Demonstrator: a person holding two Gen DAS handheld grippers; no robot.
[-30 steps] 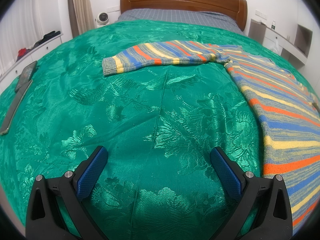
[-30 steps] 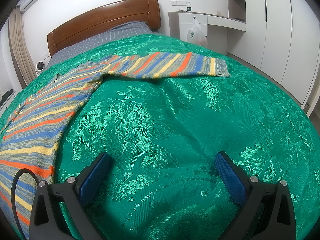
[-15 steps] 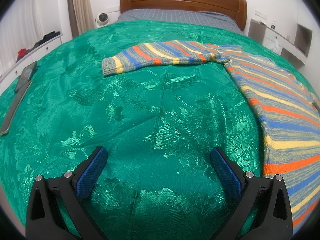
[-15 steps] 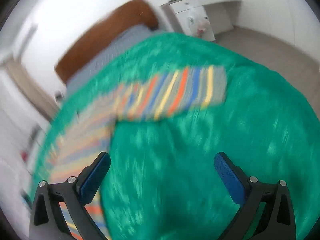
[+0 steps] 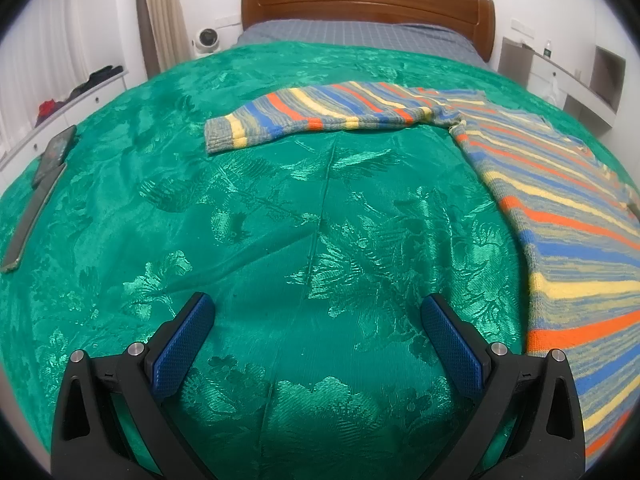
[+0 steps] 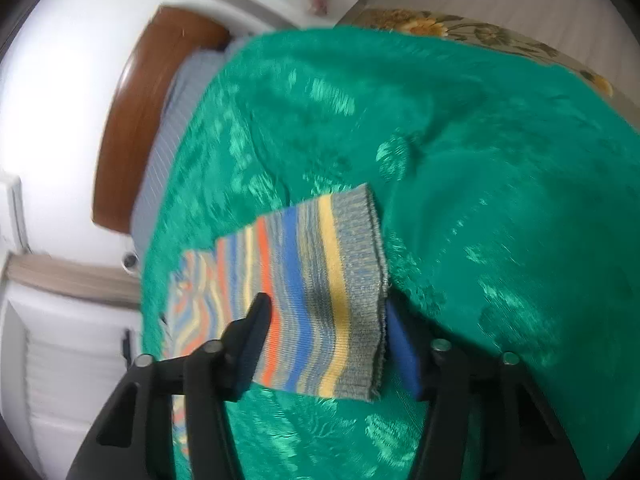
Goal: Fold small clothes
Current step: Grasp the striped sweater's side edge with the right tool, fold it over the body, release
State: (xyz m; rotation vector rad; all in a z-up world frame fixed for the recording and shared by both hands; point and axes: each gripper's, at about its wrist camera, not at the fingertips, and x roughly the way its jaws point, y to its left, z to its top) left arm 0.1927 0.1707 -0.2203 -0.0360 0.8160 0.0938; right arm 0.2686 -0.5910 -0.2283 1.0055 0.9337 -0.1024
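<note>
A striped knit sweater point(image 5: 568, 216) in blue, orange, yellow and grey lies flat on the green bedspread point(image 5: 280, 216). Its left sleeve point(image 5: 312, 114) stretches out leftward, well ahead of my left gripper point(image 5: 316, 316), which is open and empty low over the bedspread. In the right wrist view the other sleeve's cuff point(image 6: 344, 292) lies between the fingers of my right gripper point(image 6: 328, 320). The jaws have narrowed around the cuff; the view is tilted and blurred, so whether they pinch it is unclear.
A wooden headboard point(image 5: 368, 0) and grey pillow area stand at the far end. A phone point(image 5: 56, 152) and a long flat strip point(image 5: 28, 224) lie at the bed's left edge. White cabinets line both walls.
My right gripper swung forward and rolled to the right sleeve's cuff, and its jaws narrowed around it. The left gripper has not moved.
</note>
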